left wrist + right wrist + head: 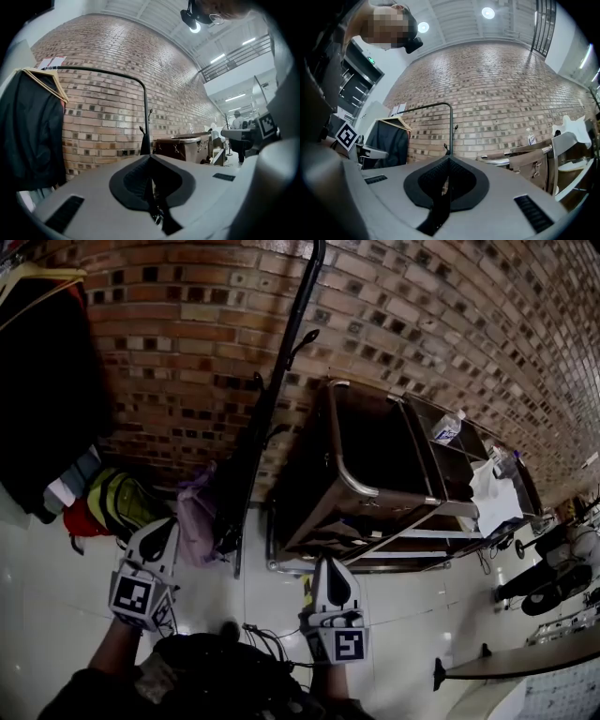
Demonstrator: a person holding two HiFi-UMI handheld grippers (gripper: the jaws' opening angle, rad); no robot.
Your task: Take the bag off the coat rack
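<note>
The black coat rack pole [272, 399] stands against the brick wall. A lilac bag [197, 517] hangs low beside it, just past my left gripper [159, 529]. That gripper is shut and empty, its tip not touching the bag. My right gripper [330, 563] is shut too, holding nothing, to the right of the rack's foot. In the left gripper view the closed jaws [149, 157] point at the pole [146, 117]; the bag is hidden there. The right gripper view shows closed jaws [449, 159] below the pole [451, 126].
A dark jacket on a wooden hanger [42, 381] hangs at the left, with a yellow-green backpack [117, 502] and a red item [82, 521] under it. A metal-framed cart [375, 484] stands right of the rack, a bottle [448, 427] on it. A table edge [525, 662] is at the lower right.
</note>
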